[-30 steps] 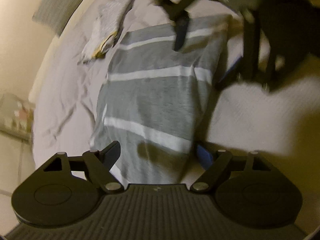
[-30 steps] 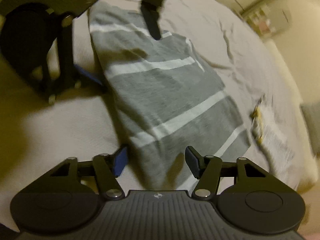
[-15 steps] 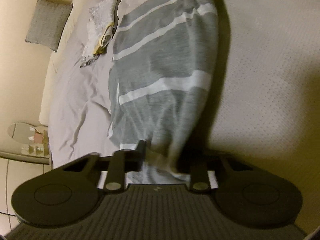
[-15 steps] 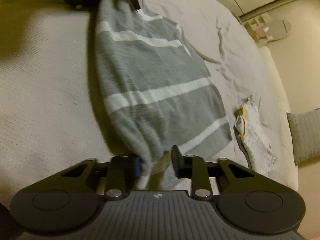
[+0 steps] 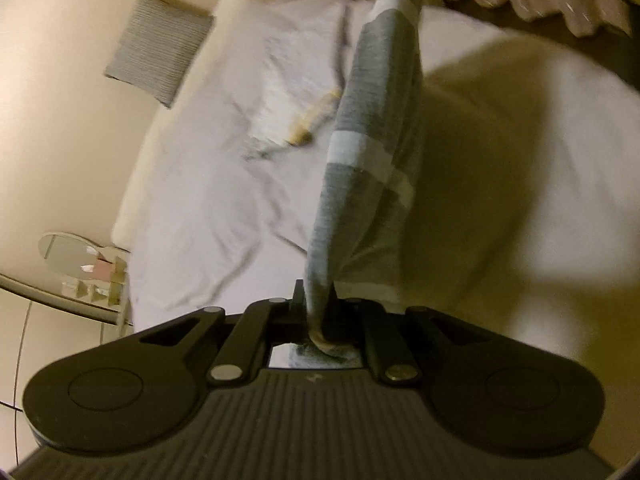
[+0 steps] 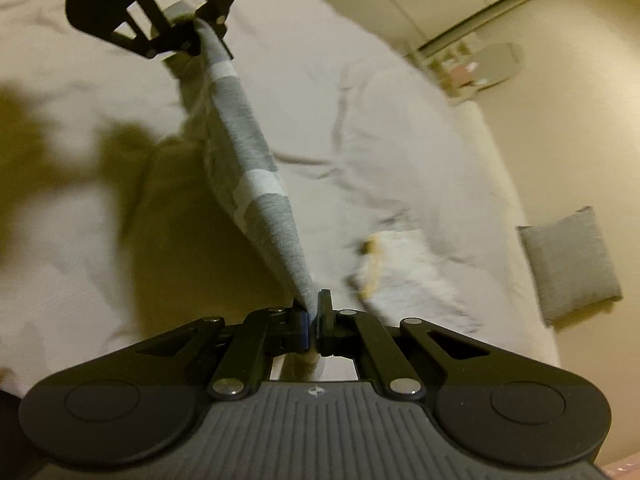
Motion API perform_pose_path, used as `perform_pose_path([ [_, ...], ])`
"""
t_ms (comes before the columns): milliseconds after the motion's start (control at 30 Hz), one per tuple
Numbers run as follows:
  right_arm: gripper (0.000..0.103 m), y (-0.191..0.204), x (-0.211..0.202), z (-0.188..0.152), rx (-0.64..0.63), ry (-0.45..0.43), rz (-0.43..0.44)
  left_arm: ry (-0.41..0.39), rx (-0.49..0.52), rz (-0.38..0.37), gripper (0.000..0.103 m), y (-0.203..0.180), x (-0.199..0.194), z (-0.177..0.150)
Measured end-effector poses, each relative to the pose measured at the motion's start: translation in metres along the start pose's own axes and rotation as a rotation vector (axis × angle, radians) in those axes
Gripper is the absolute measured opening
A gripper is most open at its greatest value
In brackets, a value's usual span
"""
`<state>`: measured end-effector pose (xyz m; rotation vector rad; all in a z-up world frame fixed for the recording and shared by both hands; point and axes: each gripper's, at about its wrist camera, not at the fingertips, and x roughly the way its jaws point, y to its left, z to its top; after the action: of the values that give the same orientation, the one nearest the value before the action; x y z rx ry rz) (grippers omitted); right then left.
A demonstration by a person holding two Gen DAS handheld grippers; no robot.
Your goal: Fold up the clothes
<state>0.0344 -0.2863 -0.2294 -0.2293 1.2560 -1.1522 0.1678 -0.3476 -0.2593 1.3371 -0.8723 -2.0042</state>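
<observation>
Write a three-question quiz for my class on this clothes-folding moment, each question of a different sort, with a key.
1. True or false: the striped grey garment lies flat on the bed.
2. Which grips it? A) left gripper only B) right gripper only C) both
3. What lies on the bed beside the garment?

Key: 1 false, it hangs stretched between the grippers; 2 C; 3 a crumpled white garment.

Blurred pale garment (image 5: pixel 280 96) beside shirt, perhaps patterned.

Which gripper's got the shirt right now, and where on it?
Both. The left gripper and the right gripper each pinch one end of the grey striped shirt, stretched between them above the bed.
</observation>
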Motion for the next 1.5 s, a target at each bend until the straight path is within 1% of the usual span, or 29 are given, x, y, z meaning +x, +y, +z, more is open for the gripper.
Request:
perform_pose_path([
  [100, 0.0, -0.04, -0.004, -0.004, 0.016, -0.017, -0.029, -0.013, -0.026, 0.01, 0.005, 0.025, 0.007, 0.027],
  [200, 0.0, -0.078, 0.001, -0.016, 0.024, -0.036, -0.032, -0.01, -0.058, 0.014, 0.005, 0.046, 0.021, 0.057],
  [267, 0.0, -0.109, 0.012, -0.03, 0.034, -0.055, -0.023, -0.004, -0.091, 0.015, 0.005, 0.059, 0.038, 0.078],
  [400, 0.0, -0.177, 0.052, -0.06, 0.041, -0.105, -0.009, 0.027, -0.149, 0.026, 0.006, 0.087, 0.089, 0.131],
  [500, 0.0, -0.235, 0.097, -0.081, 0.032, -0.142, -0.012, 0.059, -0.199, 0.042, 0.006, 0.108, 0.134, 0.171],
  [600, 0.0, -0.29, 0.137, -0.094, -0.003, -0.196, -0.053, 0.088, -0.232, 0.087, 0.006, 0.133, 0.185, 0.207],
  [633, 0.0, -0.303, 0.146, -0.099, -0.012, -0.214, -0.074, 0.096, -0.236, 0.092, 0.006, 0.135, 0.2, 0.216],
  [700, 0.0, -0.326, 0.165, -0.109, -0.027, -0.247, -0.113, 0.11, -0.235, 0.083, 0.006, 0.125, 0.227, 0.228],
  [800, 0.0, -0.332, 0.204, -0.135, -0.025, -0.253, -0.132, 0.131, -0.234, 0.069, 0.006, 0.111, 0.267, 0.247],
  [867, 0.0, -0.311, 0.241, -0.158, -0.04, -0.206, -0.078, 0.145, -0.233, 0.06, 0.007, 0.102, 0.294, 0.26],
  [900, 0.0, -0.295, 0.261, -0.173, -0.049, -0.173, -0.041, 0.161, -0.23, 0.038, 0.008, 0.089, 0.31, 0.262],
  [933, 0.0, -0.281, 0.274, -0.188, -0.058, -0.145, -0.02, 0.178, -0.221, 0.001, 0.009, 0.067, 0.326, 0.26],
  [967, 0.0, -0.265, 0.287, -0.2, -0.061, -0.123, -0.008, 0.189, -0.209, -0.037, 0.009, 0.043, 0.341, 0.258],
  [1000, 0.0, -0.251, 0.298, -0.211, -0.062, -0.107, 0.0, 0.191, -0.196, -0.059, 0.01, 0.023, 0.351, 0.257],
  [1033, 0.0, -0.243, 0.301, -0.218, -0.06, -0.111, -0.01, 0.179, -0.187, -0.047, 0.01, 0.007, 0.356, 0.255],
  [1100, 0.0, -0.225, 0.306, -0.232, -0.058, -0.12, -0.031, 0.148, -0.18, 0.015, 0.01, -0.019, 0.362, 0.251],
  [1167, 0.0, -0.206, 0.305, -0.243, -0.092, -0.143, -0.075, 0.127, -0.191, 0.077, 0.01, -0.028, 0.359, 0.245],
  [1200, 0.001, -0.2, 0.306, -0.246, -0.109, -0.154, -0.097, 0.118, -0.196, 0.106, 0.013, -0.031, 0.358, 0.243],
  [1233, 0.001, -0.196, 0.306, -0.25, -0.118, -0.164, -0.116, 0.11, -0.197, 0.136, 0.02, -0.032, 0.356, 0.242],
  [1267, 0.001, -0.197, 0.308, -0.251, -0.12, -0.17, -0.13, 0.101, -0.193, 0.162, 0.023, -0.031, 0.354, 0.242],
  [1300, 0.001, -0.196, 0.31, -0.253, -0.124, -0.177, -0.144, 0.09, -0.185, 0.184, 0.03, -0.031, 0.351, 0.24],
  [1367, 0.001, -0.194, 0.313, -0.255, -0.138, -0.189, -0.175, 0.067, -0.161, 0.219, 0.031, -0.033, 0.347, 0.236],
  [1400, 0.0, -0.194, 0.316, -0.255, -0.132, -0.19, -0.176, 0.056, -0.148, 0.228, 0.031, -0.034, 0.347, 0.235],
  [1467, 0.0, -0.192, 0.318, -0.257, -0.118, -0.192, -0.18, 0.035, -0.121, 0.244, 0.015, -0.035, 0.349, 0.232],
  [1500, 0.0, -0.189, 0.319, -0.259, -0.122, -0.195, -0.184, 0.025, -0.107, 0.252, 0.01, -0.036, 0.35, 0.231],
])
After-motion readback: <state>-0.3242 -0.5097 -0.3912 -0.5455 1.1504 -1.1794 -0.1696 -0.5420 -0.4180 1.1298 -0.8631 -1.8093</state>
